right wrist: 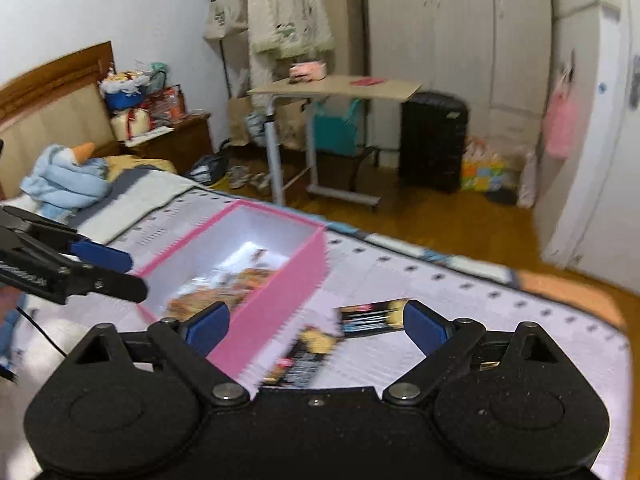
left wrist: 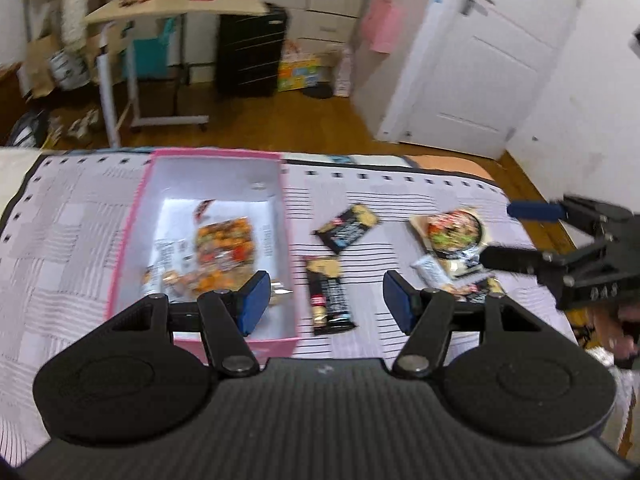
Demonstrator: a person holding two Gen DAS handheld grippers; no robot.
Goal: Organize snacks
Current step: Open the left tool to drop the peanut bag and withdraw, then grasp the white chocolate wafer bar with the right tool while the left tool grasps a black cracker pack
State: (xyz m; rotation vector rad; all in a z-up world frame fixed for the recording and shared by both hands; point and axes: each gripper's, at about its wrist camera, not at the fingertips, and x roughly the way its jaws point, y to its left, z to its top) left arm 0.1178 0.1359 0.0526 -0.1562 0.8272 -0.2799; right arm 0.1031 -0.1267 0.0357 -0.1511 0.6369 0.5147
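My left tongs point(left wrist: 324, 304) hang over the bed point(left wrist: 80, 216), part open, with nothing between the blue pads. In the left view the pink box point(left wrist: 216, 154) sits centre-left, open-topped, with an orange snack pack point(left wrist: 224, 252) and some smaller packets lying inside; my left pad overlaps the box's near right corner in the picture. Just right of the box, on the striped cover, lies a dark bar point(left wrist: 330, 298) lengthwise, straight ahead of the tongs' gap. Above it a second dark pack point(left wrist: 347, 229) lies tilted. Further right a bowl-print pack point(left wrist: 452, 232) lies atop a small heap of wrappers, one of them a white bar point(left wrist: 430, 270).

My right tongs point(left wrist: 496, 236) reach in from the right edge of that view, near the heap, standing wide and empty. A hand point(left wrist: 628, 320) shows at the right edge behind them, blurred.

In the right view the box point(right wrist: 280, 280) is centre-left, the two dark packs point(right wrist: 372, 314) just right of it, one partly behind my own tongs' body. The left tongs point(right wrist: 120, 272) come in from the left edge, tips near the box's near corner.

Beyond the bed: a rolling table point(right wrist: 332, 88), a black cabinet point(right wrist: 434, 140), a white door point(left wrist: 480, 60).
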